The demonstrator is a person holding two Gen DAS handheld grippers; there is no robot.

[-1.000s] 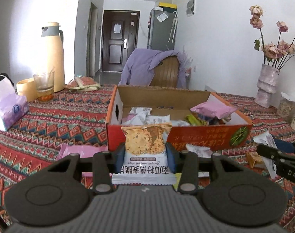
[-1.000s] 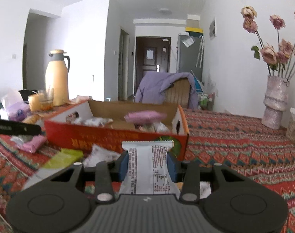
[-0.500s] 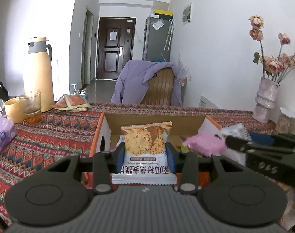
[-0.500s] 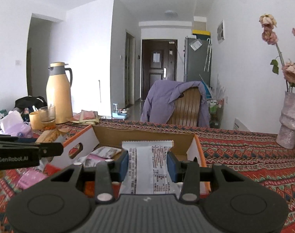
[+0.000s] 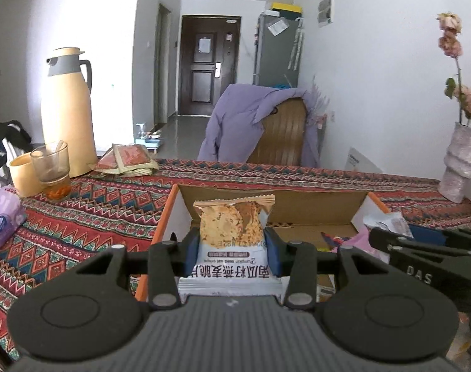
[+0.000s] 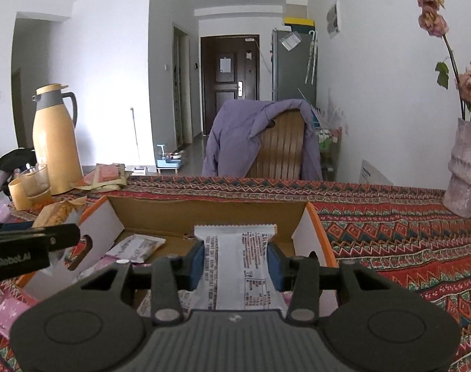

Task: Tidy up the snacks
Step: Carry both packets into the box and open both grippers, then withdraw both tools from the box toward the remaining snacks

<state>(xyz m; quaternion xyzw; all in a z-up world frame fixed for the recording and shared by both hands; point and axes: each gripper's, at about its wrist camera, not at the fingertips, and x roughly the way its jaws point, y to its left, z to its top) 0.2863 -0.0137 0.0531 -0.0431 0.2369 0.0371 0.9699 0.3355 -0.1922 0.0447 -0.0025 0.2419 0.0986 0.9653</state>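
While over box: I centre both packets above the cardboard box [image 5: 313, 207] at lower frame.
Left tongs [image 5: 232, 248]: pinching crisp packet [image 5: 232, 229], jaws just easing.
Right tongs [image 6: 235, 260]: pinching white packet [image 6: 238, 263], likewise easing.

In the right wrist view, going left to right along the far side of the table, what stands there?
Yellow cup → drinking glass → yellow thermos jug → flat red packets → chair draped with a purple jacket behind the table → vase of dried roses.

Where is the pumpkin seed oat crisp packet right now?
In the left wrist view, the pumpkin seed oat crisp packet sits between the left gripper fingers, held over the near-left part of the open cardboard box.
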